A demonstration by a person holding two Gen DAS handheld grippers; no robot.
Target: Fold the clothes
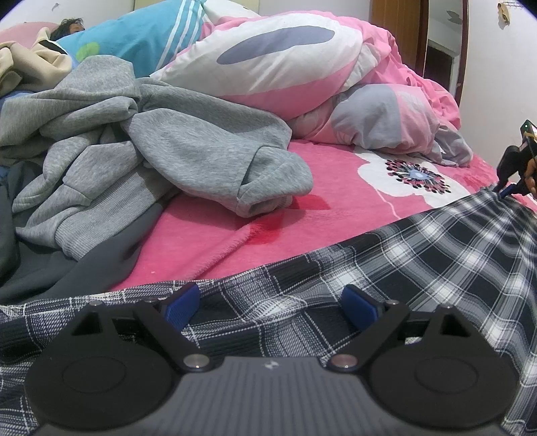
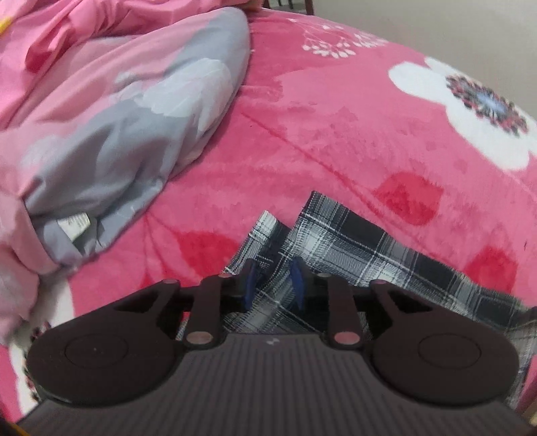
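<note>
A black-and-white plaid garment (image 1: 419, 268) lies spread across the near part of the pink bed. My left gripper (image 1: 272, 302) hovers low over its edge with the blue pads (image 1: 183, 307) wide apart, open, nothing pinched. My right gripper (image 2: 273, 285) is shut on a corner of the plaid garment (image 2: 352, 241), with the cloth bunched between its blue pads (image 2: 297, 285). In the left wrist view the right gripper (image 1: 505, 191) shows at the far right edge, holding that corner slightly raised.
A grey hoodie (image 1: 151, 151) lies crumpled at left on the pink floral blanket (image 1: 302, 218). A pink and grey duvet (image 1: 302, 77) is heaped behind it. A person (image 1: 70, 25) lies at the far back left. A dark grey garment (image 1: 50, 268) lies at the near left.
</note>
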